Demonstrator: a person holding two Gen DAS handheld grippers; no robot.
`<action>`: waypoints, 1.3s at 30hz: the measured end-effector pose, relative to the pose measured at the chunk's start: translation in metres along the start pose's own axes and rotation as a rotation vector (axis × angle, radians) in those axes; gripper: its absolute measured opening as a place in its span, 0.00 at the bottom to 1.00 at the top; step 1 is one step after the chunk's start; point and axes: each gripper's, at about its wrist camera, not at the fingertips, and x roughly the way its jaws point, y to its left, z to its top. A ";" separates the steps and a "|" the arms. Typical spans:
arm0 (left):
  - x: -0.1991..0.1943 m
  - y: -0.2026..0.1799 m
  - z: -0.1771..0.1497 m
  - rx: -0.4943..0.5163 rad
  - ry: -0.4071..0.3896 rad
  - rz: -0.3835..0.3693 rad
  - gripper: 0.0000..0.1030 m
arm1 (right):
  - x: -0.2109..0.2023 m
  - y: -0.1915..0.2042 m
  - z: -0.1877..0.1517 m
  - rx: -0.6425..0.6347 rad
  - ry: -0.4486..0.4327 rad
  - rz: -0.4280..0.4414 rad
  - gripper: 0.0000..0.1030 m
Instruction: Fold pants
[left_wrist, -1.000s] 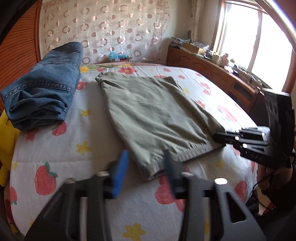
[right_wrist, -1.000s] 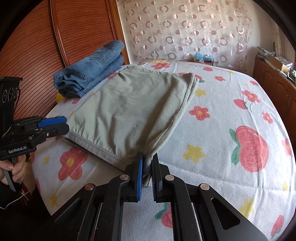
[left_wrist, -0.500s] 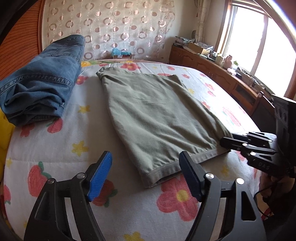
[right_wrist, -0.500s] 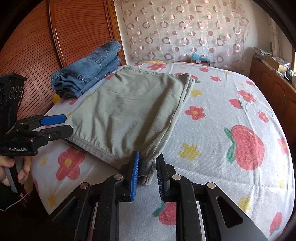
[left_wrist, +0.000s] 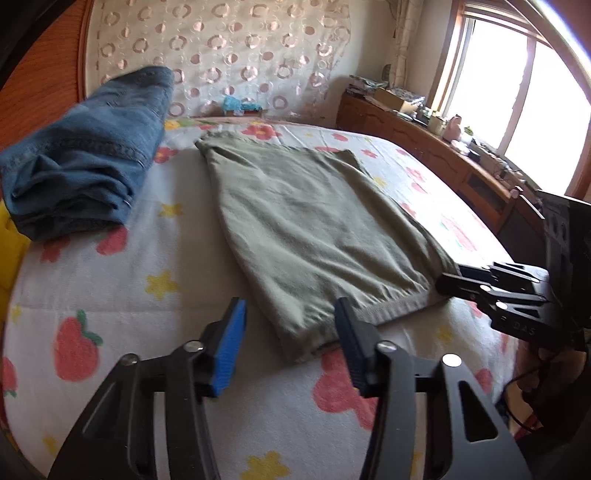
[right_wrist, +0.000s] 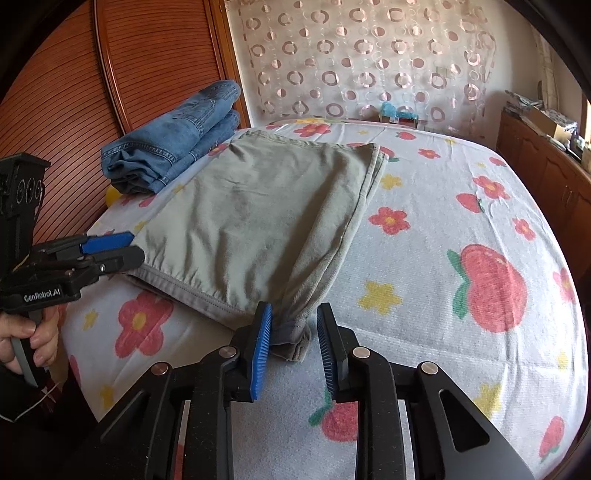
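Note:
Olive-green pants (left_wrist: 306, 221) (right_wrist: 266, 214) lie folded flat on the flowered bedspread (left_wrist: 147, 288). My left gripper (left_wrist: 290, 347) straddles their near left corner. Its jaws are closing, and the blue pad still stands clear of the cloth. In the right wrist view the left gripper (right_wrist: 129, 248) sits at that same hem corner, with a hand on its grip. My right gripper (right_wrist: 293, 343) has the near right corner bunched between its pads. Its jaws are opening, with a gap on the right side. In the left wrist view the right gripper (left_wrist: 480, 280) rests at the pants' right edge.
A stack of folded blue jeans (left_wrist: 85, 177) (right_wrist: 173, 147) lies at the bed's far left, beside a ribbed wooden wall (right_wrist: 74, 92). A low wooden dresser (left_wrist: 443, 162) with clutter runs under the window. Something yellow (left_wrist: 9, 251) sits at the left edge.
The right gripper's jaws, shut on the pants' corner a second ago, have parted. The left gripper's jaws spread wide, then narrowed around the other corner.

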 end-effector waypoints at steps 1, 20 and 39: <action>-0.001 -0.001 -0.002 -0.004 0.002 -0.020 0.38 | 0.000 0.000 0.000 -0.001 0.001 0.000 0.25; -0.010 -0.009 -0.009 0.018 -0.036 -0.014 0.11 | 0.004 -0.003 -0.003 0.011 -0.012 0.056 0.18; -0.070 -0.029 0.024 0.073 -0.230 -0.042 0.10 | -0.047 -0.008 0.018 0.028 -0.155 0.119 0.09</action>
